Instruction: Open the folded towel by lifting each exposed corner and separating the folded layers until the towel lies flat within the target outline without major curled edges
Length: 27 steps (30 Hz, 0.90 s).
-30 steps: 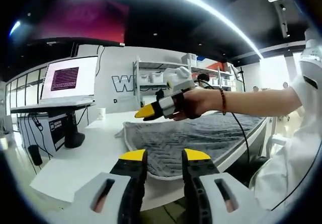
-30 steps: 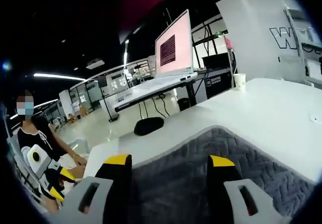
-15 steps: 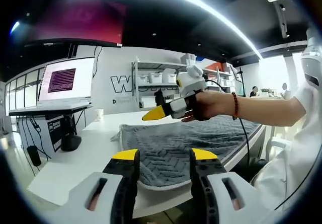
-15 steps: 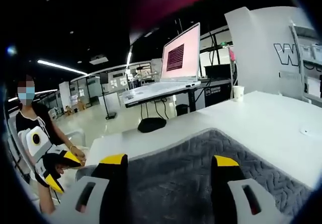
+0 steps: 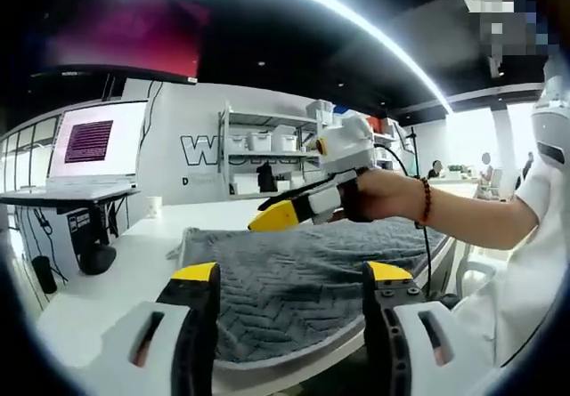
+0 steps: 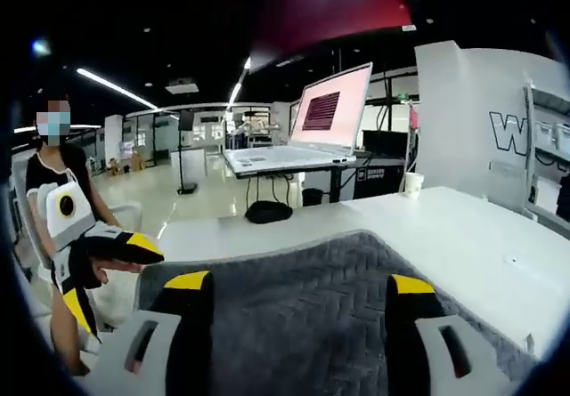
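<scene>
My left gripper (image 5: 289,276) and right gripper (image 6: 298,285) hover spread, gripping nothing, over the gray towel (image 5: 303,258) on the white table (image 6: 463,227). Unfolding looks nearly done. Next I'd check the towel's edges for curls.

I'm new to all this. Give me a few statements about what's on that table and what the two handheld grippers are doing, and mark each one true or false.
1. A grey towel lies on the white table. True.
2. The left gripper has its jaws clamped on the towel. False: its jaws stand wide apart, holding nothing.
3. The right gripper has its jaws spread apart over the towel. True.
4. A laptop with its screen lit stands on a separate stand beyond the table. True.
5. The towel is bright red. False: it is grey with a zigzag texture.
</scene>
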Tool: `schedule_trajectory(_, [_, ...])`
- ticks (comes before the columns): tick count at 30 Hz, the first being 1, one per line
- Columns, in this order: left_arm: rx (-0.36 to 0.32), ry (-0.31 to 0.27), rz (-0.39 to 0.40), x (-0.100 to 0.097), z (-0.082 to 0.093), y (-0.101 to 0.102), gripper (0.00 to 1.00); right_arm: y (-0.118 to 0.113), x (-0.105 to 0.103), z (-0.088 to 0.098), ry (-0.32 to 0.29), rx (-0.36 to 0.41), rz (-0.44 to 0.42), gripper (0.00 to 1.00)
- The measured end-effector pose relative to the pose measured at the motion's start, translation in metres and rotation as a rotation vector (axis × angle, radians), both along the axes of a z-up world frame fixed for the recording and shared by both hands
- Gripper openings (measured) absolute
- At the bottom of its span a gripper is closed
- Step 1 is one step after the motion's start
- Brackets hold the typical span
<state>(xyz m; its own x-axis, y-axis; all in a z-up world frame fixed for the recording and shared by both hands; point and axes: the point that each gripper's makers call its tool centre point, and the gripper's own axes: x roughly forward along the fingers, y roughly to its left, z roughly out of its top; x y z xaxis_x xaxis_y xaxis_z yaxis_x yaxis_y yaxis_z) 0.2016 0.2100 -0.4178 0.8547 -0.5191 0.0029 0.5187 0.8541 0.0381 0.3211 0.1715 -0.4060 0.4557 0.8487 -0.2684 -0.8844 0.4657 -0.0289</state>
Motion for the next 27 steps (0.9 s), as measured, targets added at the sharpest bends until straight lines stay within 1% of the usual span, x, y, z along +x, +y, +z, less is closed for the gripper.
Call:
schedule_trajectory(2, [-0.005,-0.002,-0.008,0.000,0.001,-0.003,0.70,-0.004,-0.005,0.004,-0.004,0.028,0.007,0.79])
schedule_trajectory(3, [-0.007,-0.004,-0.016,0.000,0.002,-0.006,0.70,-0.006,-0.007,0.005,-0.014,0.030,0.009,0.79])
schedule_trajectory(6, [-0.013,0.002,-0.048,-0.001,0.002,-0.014,0.70,-0.010,-0.005,0.002,-0.026,0.009,0.003,0.80])
schedule_trajectory(7, [-0.012,0.003,-0.056,-0.001,0.002,-0.017,0.70,-0.013,-0.009,0.004,-0.025,0.012,0.010,0.81])
schedule_trajectory(9, [-0.010,0.000,-0.065,-0.002,0.003,-0.021,0.71,-0.014,-0.011,0.005,-0.023,0.021,0.015,0.81])
schedule_trajectory(10, [-0.011,0.002,-0.068,-0.001,0.003,-0.024,0.71,-0.014,-0.013,0.006,-0.044,0.021,0.020,0.82])
schedule_trajectory(12, [0.000,-0.004,-0.079,-0.002,0.005,-0.028,0.72,-0.019,-0.014,0.002,-0.050,-0.006,0.013,0.83])
schedule_trajectory(13, [0.000,-0.003,-0.084,-0.002,0.005,-0.030,0.72,-0.020,-0.015,0.003,-0.053,-0.006,0.016,0.83])
schedule_trajectory(15, [0.001,-0.004,-0.100,-0.003,0.006,-0.035,0.72,-0.024,-0.020,0.006,-0.056,0.017,0.022,0.83])
schedule_trajectory(17, [-0.010,-0.006,-0.111,-0.003,0.007,-0.038,0.72,-0.028,-0.029,0.009,-0.065,0.025,0.034,0.83])
schedule_trajectory(18, [-0.015,-0.005,-0.114,-0.003,0.007,-0.039,0.71,-0.030,-0.031,0.011,-0.061,0.035,0.037,0.83])
schedule_trajectory(19, [-0.029,0.008,-0.126,-0.004,0.007,-0.041,0.71,-0.032,-0.035,0.012,-0.057,0.051,0.043,0.83])
schedule_trajectory(22, [-0.028,-0.001,-0.128,-0.004,0.010,-0.044,0.72,-0.038,-0.043,0.013,-0.073,0.048,0.047,0.84])
schedule_trajectory(24, [-0.022,-0.003,-0.133,-0.005,0.011,-0.047,0.72,-0.040,-0.039,0.013,-0.082,0.042,0.049,0.85])
schedule_trajectory(27, [-0.035,-0.005,-0.147,-0.006,0.014,-0.052,0.72,-0.049,-0.045,0.015,-0.103,0.033,0.047,0.86])
